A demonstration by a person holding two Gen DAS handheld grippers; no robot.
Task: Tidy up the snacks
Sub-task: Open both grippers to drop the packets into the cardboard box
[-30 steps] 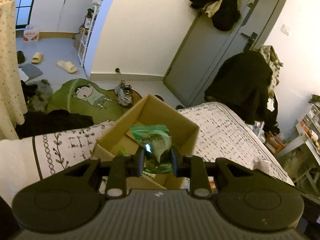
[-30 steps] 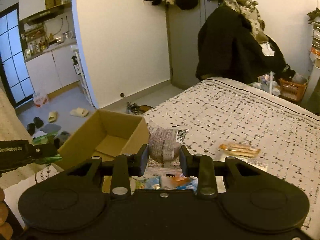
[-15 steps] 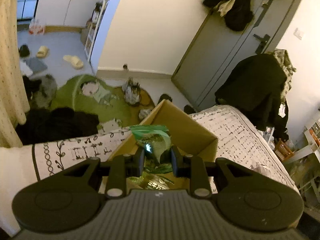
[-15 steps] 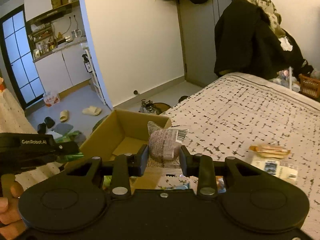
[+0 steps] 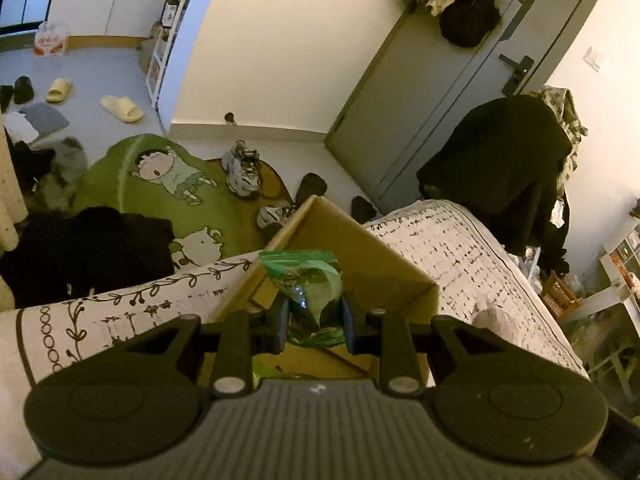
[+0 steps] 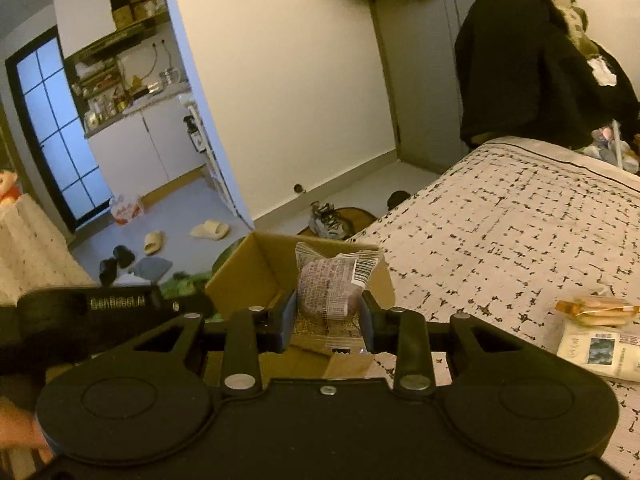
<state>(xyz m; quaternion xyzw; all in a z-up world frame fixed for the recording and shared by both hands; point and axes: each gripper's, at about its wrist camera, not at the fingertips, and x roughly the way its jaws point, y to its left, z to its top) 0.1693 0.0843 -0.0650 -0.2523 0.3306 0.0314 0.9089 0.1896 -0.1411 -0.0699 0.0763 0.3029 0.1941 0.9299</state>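
Pinching a green snack packet (image 5: 310, 292), the left gripper (image 5: 314, 322) holds it above the open cardboard box (image 5: 384, 264) on the bed (image 5: 480, 260). Right gripper (image 6: 327, 322) fingers pinch a purple wrapped snack (image 6: 330, 288) over the same box; two more packets (image 6: 596, 328) lie on the bed at right.

We observed the left gripper (image 5: 314, 322) with its jaws clamped on a green snack packet (image 5: 306, 286), one pad against each side. The packet was held above the open cardboard box (image 5: 372, 256), which rested on the bed (image 5: 472, 248) near its corner. Beyond the box, a green cartoon rug (image 5: 160, 184) lay on the floor, with sneakers (image 5: 241, 168) at its edge. A dark coat (image 5: 496, 160) hung beside the grey door (image 5: 432, 96).
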